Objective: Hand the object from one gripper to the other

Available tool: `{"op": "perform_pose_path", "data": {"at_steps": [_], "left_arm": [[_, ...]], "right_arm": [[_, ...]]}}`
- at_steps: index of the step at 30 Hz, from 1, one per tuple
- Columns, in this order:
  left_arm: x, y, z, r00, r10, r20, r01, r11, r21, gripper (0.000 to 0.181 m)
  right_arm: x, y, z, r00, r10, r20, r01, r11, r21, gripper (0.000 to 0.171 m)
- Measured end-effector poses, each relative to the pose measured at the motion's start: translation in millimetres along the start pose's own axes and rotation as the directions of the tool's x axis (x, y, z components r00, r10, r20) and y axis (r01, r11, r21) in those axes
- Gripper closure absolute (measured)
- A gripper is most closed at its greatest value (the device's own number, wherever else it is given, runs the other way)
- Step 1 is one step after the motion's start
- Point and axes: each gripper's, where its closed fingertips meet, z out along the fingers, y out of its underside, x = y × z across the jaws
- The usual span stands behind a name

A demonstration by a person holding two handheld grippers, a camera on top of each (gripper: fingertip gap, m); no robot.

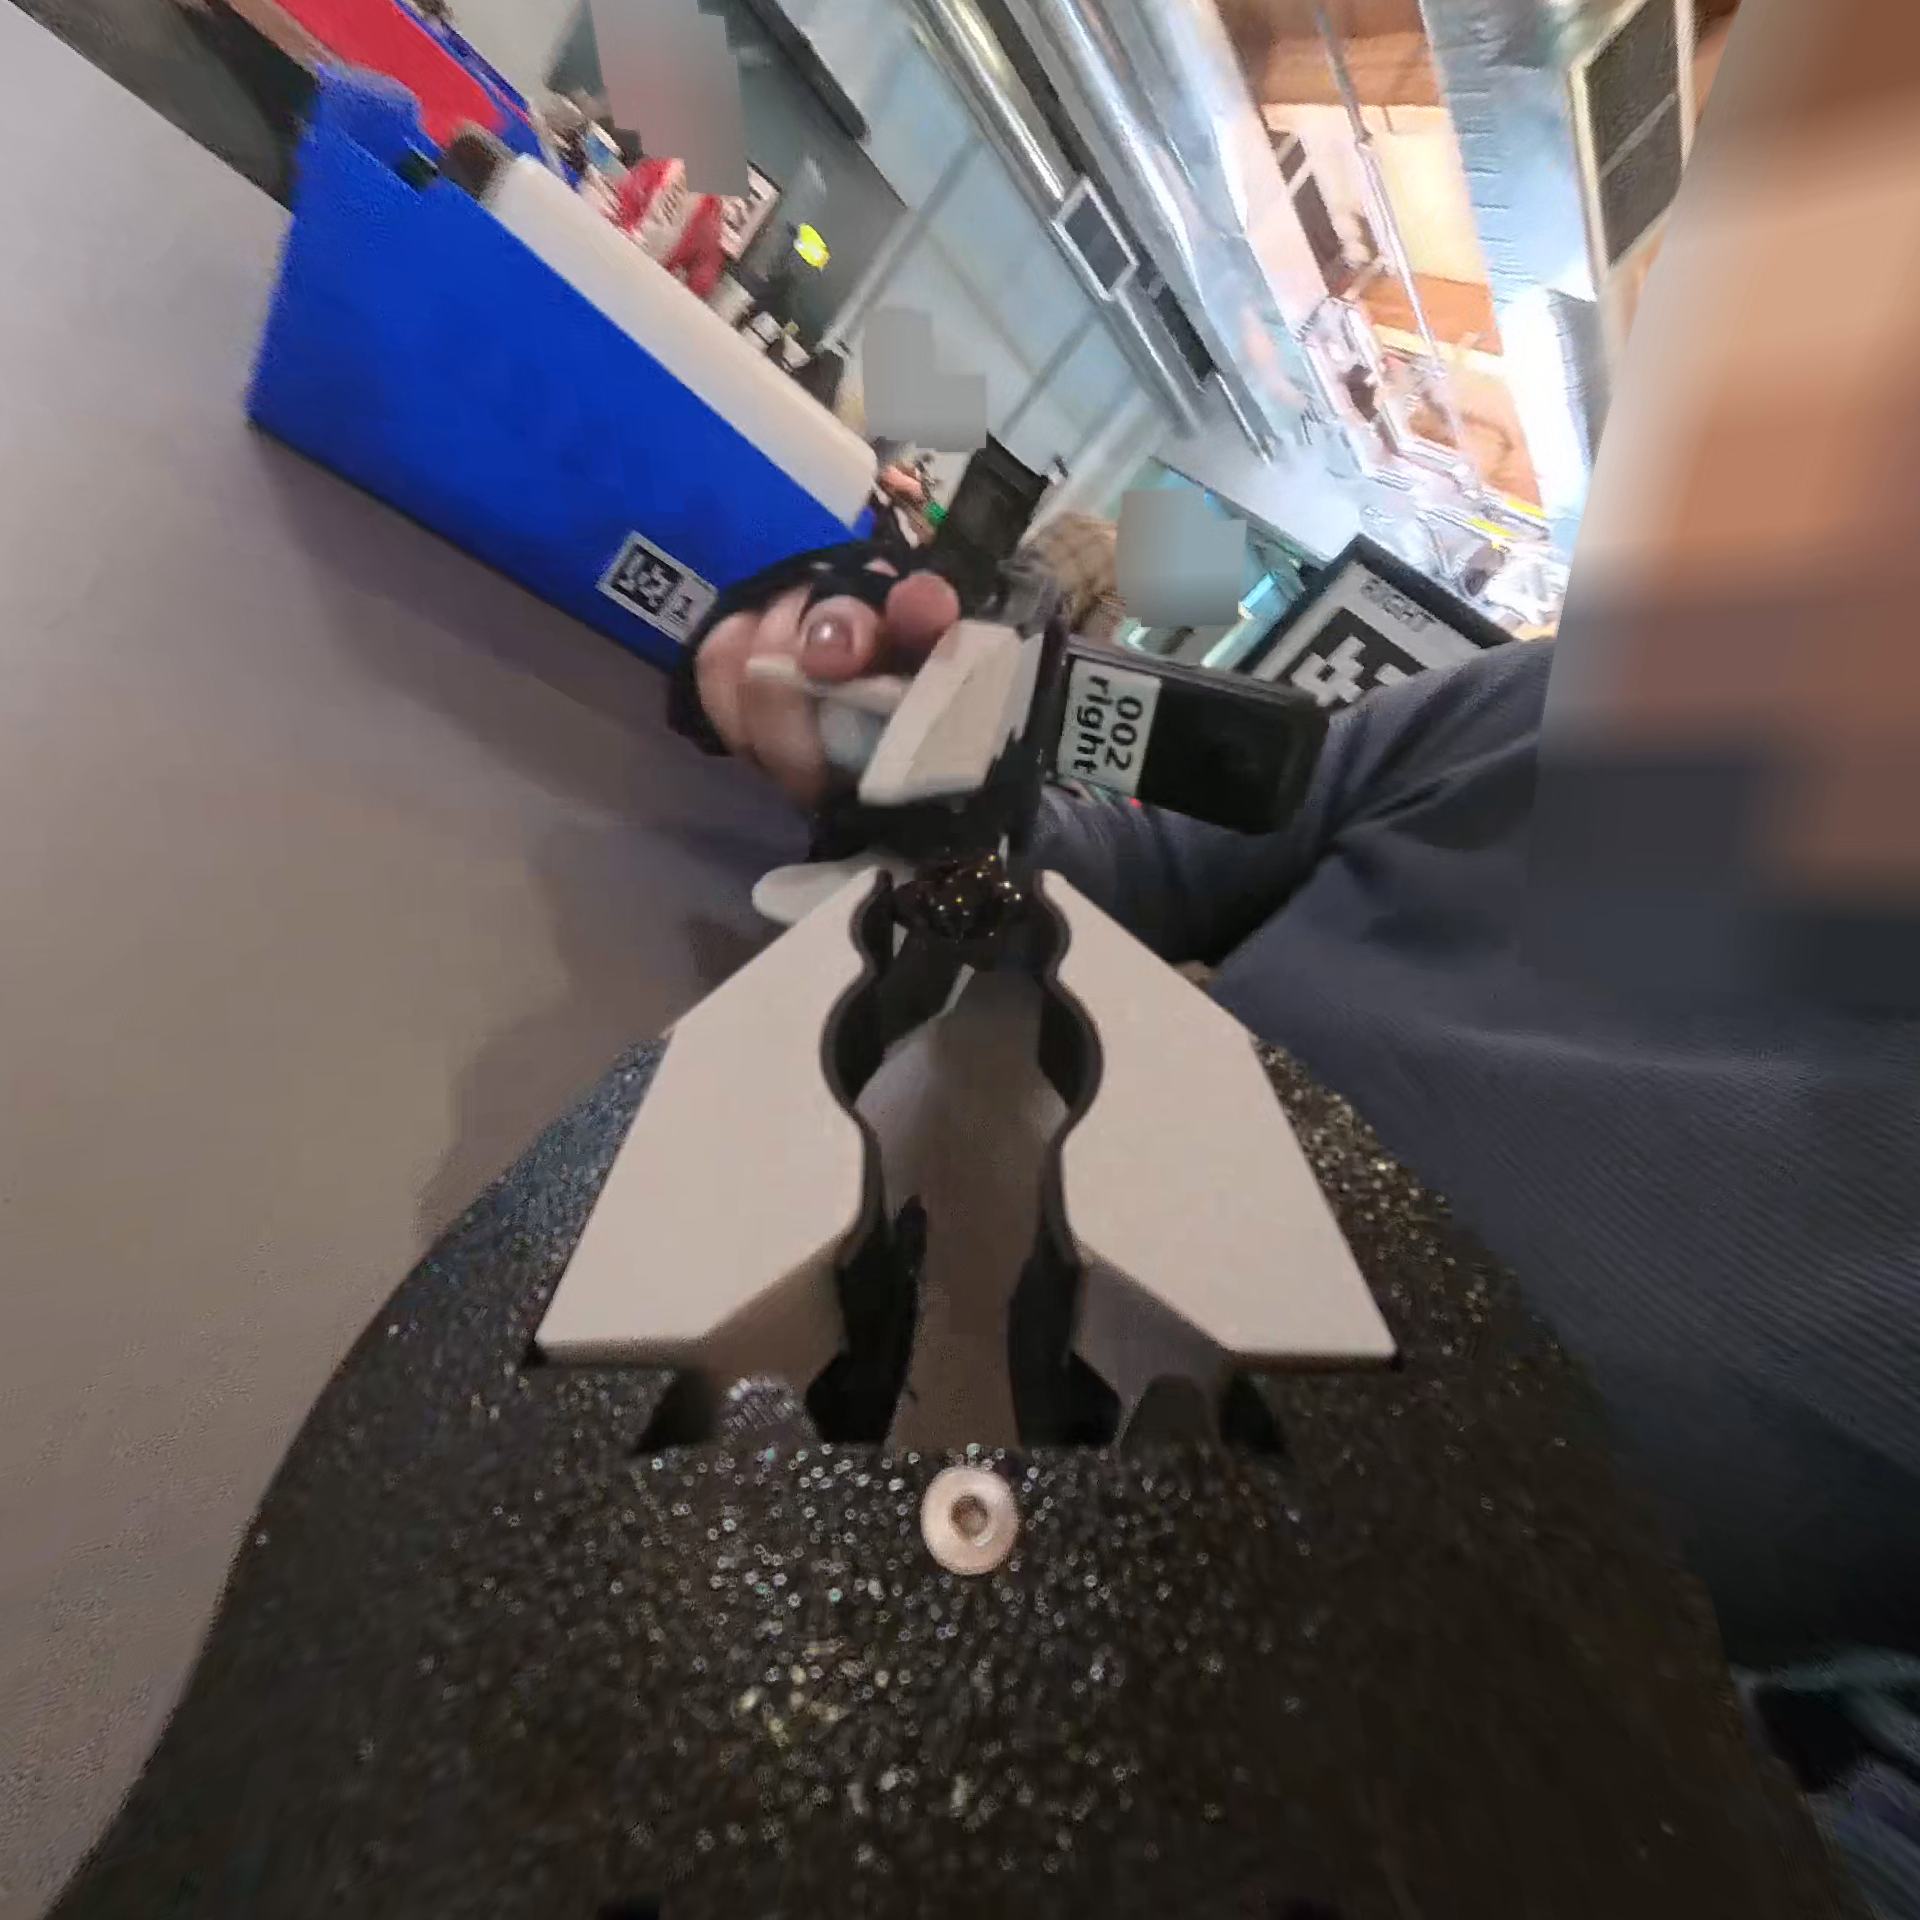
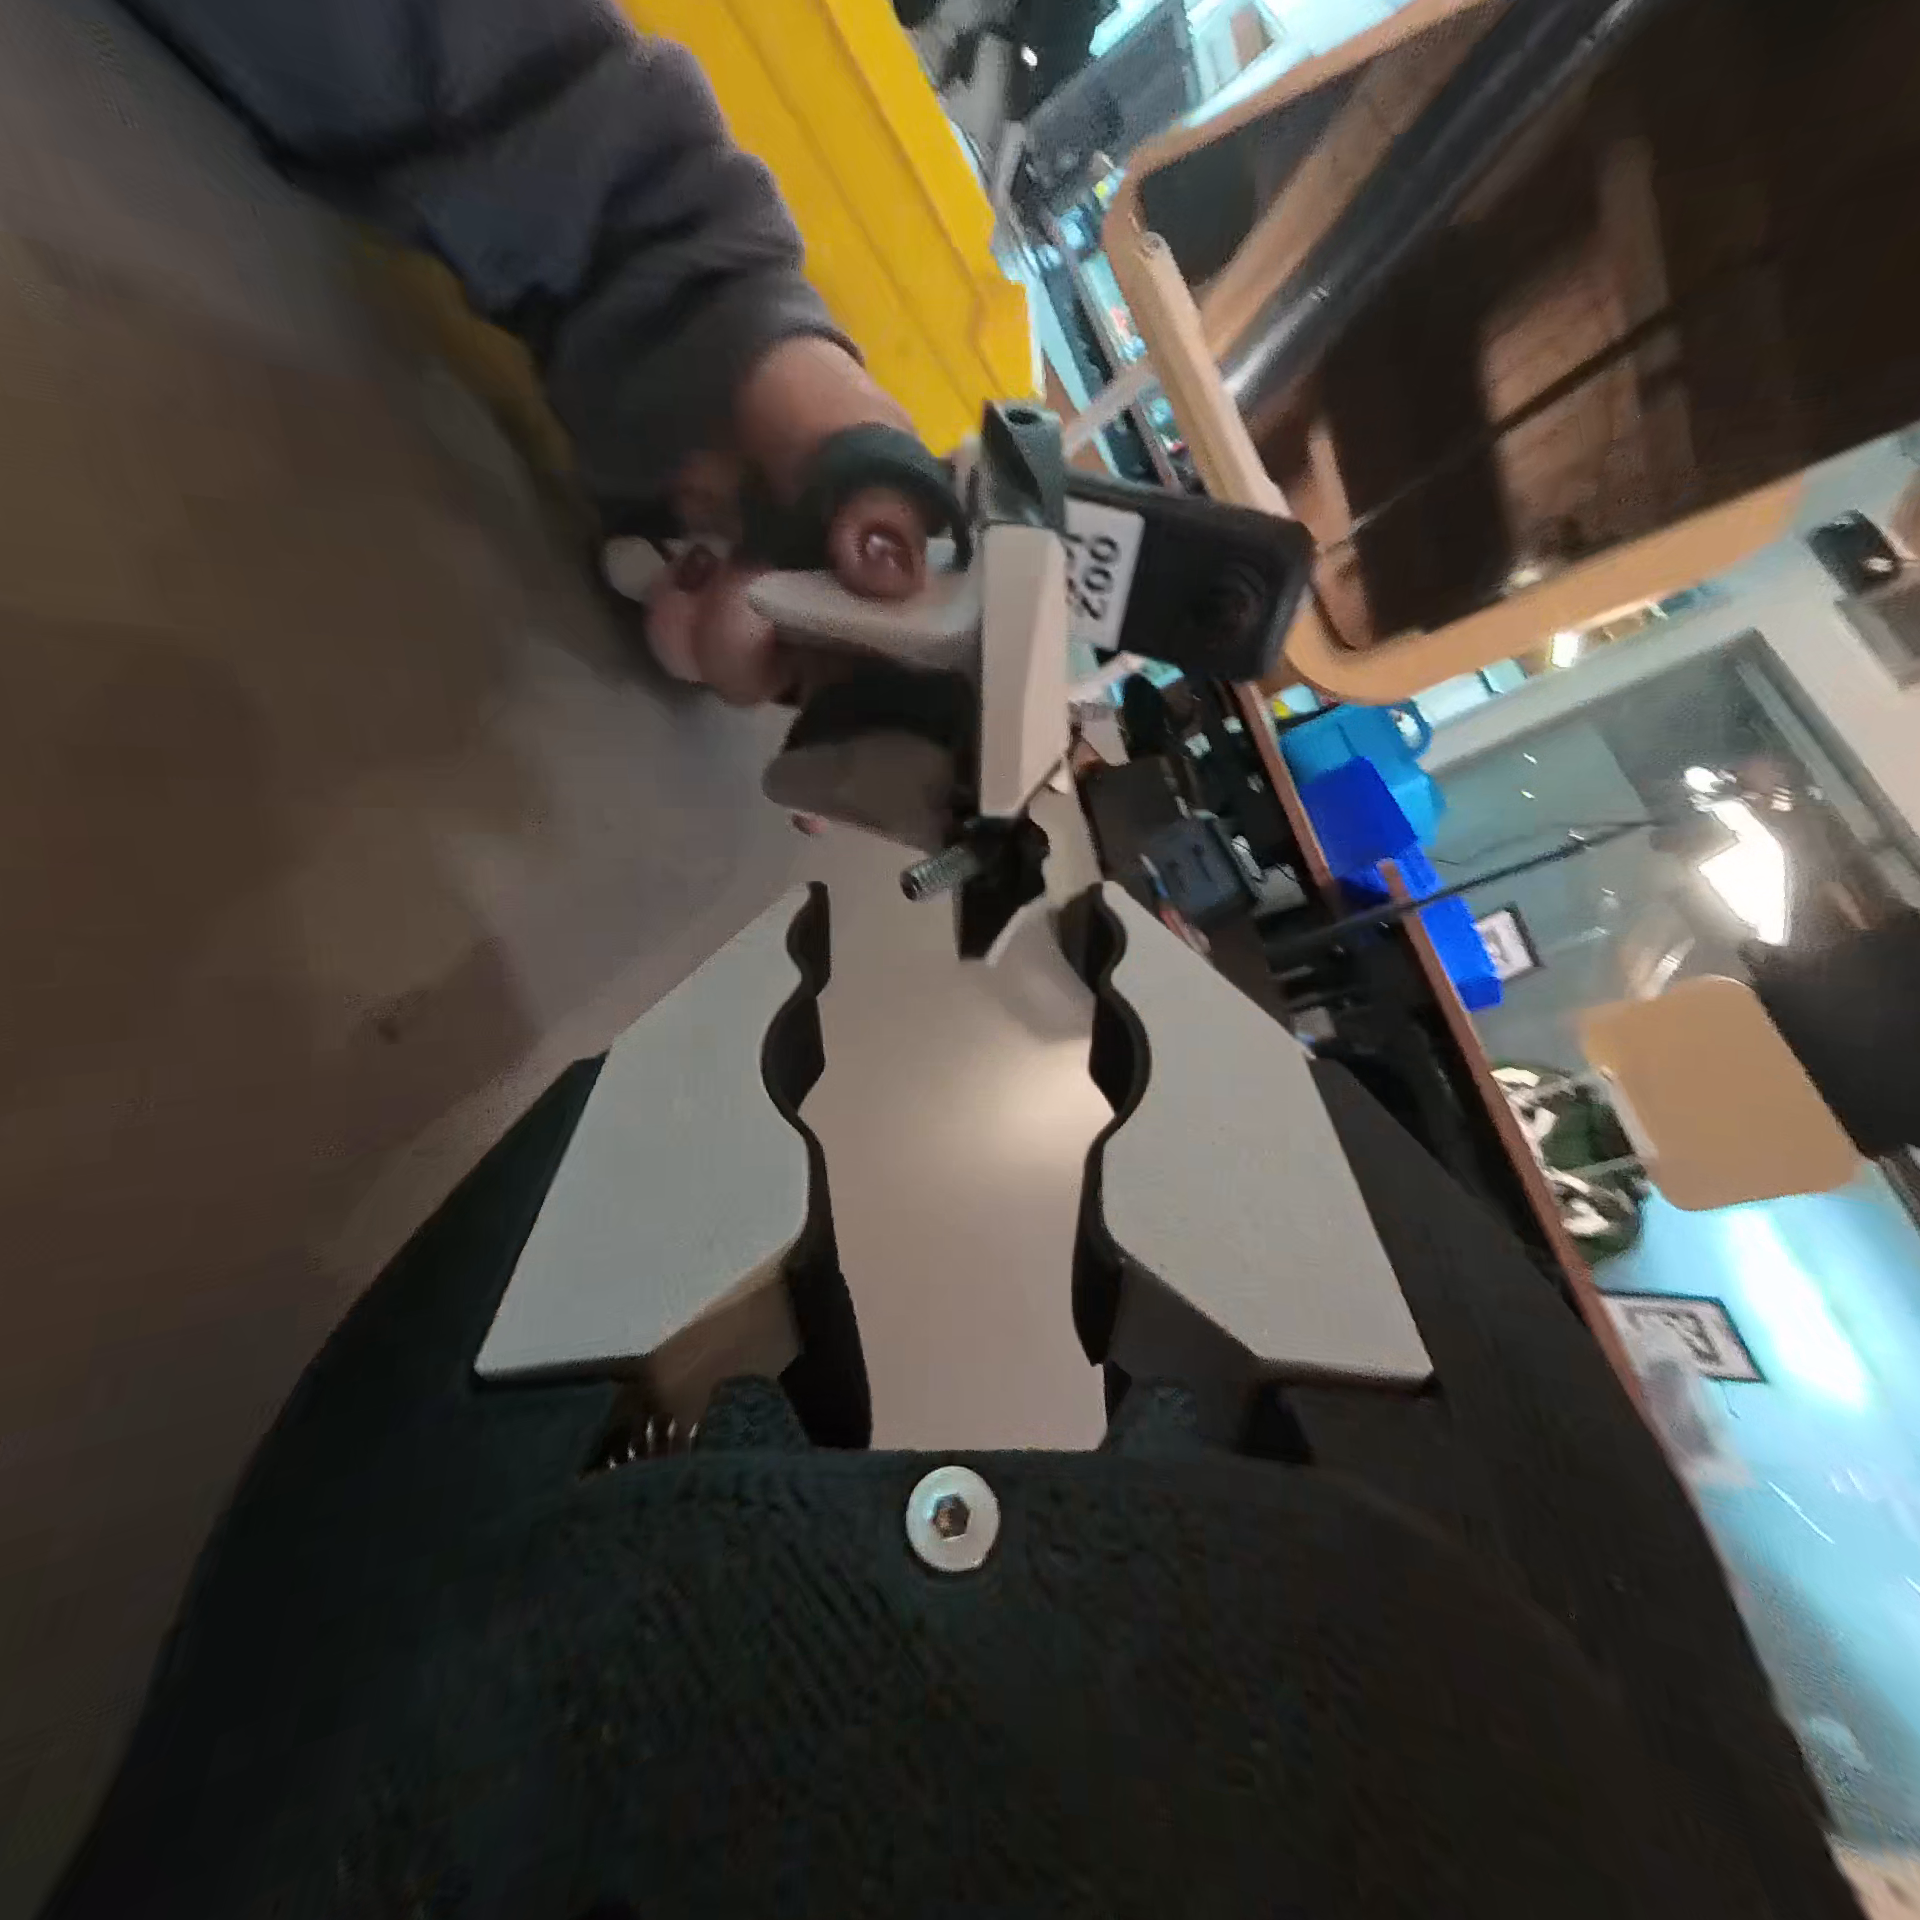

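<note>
A black star knob with a threaded metal stud (image 2: 992, 868) is held in the air over the grey table (image 1: 260, 883). My left gripper (image 1: 961, 902) is shut on the knob (image 1: 956, 925), which sits right at its fingertips. In the right wrist view the left gripper (image 2: 1003, 821) shows edge-on, with the stud sticking out to the left. My right gripper (image 2: 958, 902) is open wide and empty, and the knob is at the mouth of its jaws, touching neither. It also shows in the left wrist view (image 1: 894, 821), held by a hand just beyond the knob.
A blue bin (image 1: 499, 416) stands on the table behind the grippers. A yellow bin (image 2: 883, 208) stands on the other side. A wooden chair (image 2: 1455, 312) is past the table edge. A person's dark sleeve (image 1: 1507, 987) fills the right of the left wrist view. The tips of both grippers are at nearly the same place.
</note>
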Motion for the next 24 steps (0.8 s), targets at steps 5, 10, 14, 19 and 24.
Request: {"op": "perform_pose_path", "data": {"at_steps": [5, 10, 14, 19, 24], "left_arm": [[3.7, 8.4, 2.1, 0.998, -0.044, -0.04, 0.042, 0.998, -0.046, 0.158], [5.6, 9.8, 2.2, 0.997, -0.055, -0.059, 0.052, 0.997, -0.051, 0.158], [-7.7, -5.1, -0.6, 0.999, -0.034, 0.021, 0.033, 0.998, 0.053, 0.158], [-7.5, -6.2, 0.1, 0.999, -0.003, 0.036, 0.001, 0.999, 0.053, 0.16], [-8.9, -1.8, 2.5, 0.999, -0.008, 0.043, 0.007, 1.0, 0.025, 0.161]], "right_arm": [[-6.9, -7.0, 1.3, 0.999, 0.01, 0.036, -0.011, 1.0, 0.024, 0.14], [-6.6, -9.9, 0.0, 0.997, 0.048, 0.057, -0.05, 0.998, 0.036, 0.146], [5.1, 2.2, 0.9, 0.985, 0.168, 0.036, -0.167, 0.986, -0.023, 0.146], [7.0, 0.1, -1.6, 0.974, 0.221, 0.044, -0.221, 0.975, 0.008, 0.147], [7.1, -6.0, -4.1, 0.969, 0.242, 0.054, -0.245, 0.968, 0.06, 0.136]]}}
